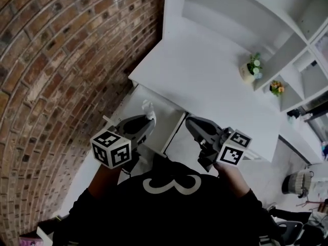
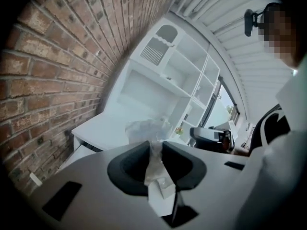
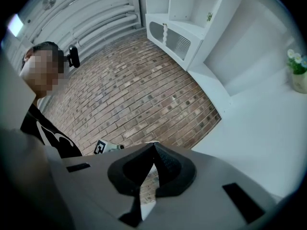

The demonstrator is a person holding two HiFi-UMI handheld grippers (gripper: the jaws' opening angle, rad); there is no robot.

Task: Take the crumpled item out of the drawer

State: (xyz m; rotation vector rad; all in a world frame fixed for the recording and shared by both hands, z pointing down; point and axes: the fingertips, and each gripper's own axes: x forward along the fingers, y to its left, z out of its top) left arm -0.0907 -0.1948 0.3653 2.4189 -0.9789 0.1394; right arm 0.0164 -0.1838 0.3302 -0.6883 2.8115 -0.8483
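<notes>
The crumpled item (image 1: 148, 107), a wad of thin clear-white wrap, sticks up from the tips of my left gripper (image 1: 149, 118) above the open white drawer (image 1: 166, 123). In the left gripper view the pads of my left gripper (image 2: 156, 145) pinch the crumpled item (image 2: 146, 128), which bunches out past them, clear of the drawer. My right gripper (image 1: 189, 122) hovers to the right of the drawer's edge. In its own view the right gripper (image 3: 153, 147) has its tips touching, with nothing between them.
The white desk (image 1: 205, 76) lies ahead, with two small flower pots (image 1: 250, 69) by a white shelf unit (image 1: 287, 45). A brick wall (image 1: 61, 60) closes the left side. A wire basket (image 1: 297, 181) stands on the floor at right.
</notes>
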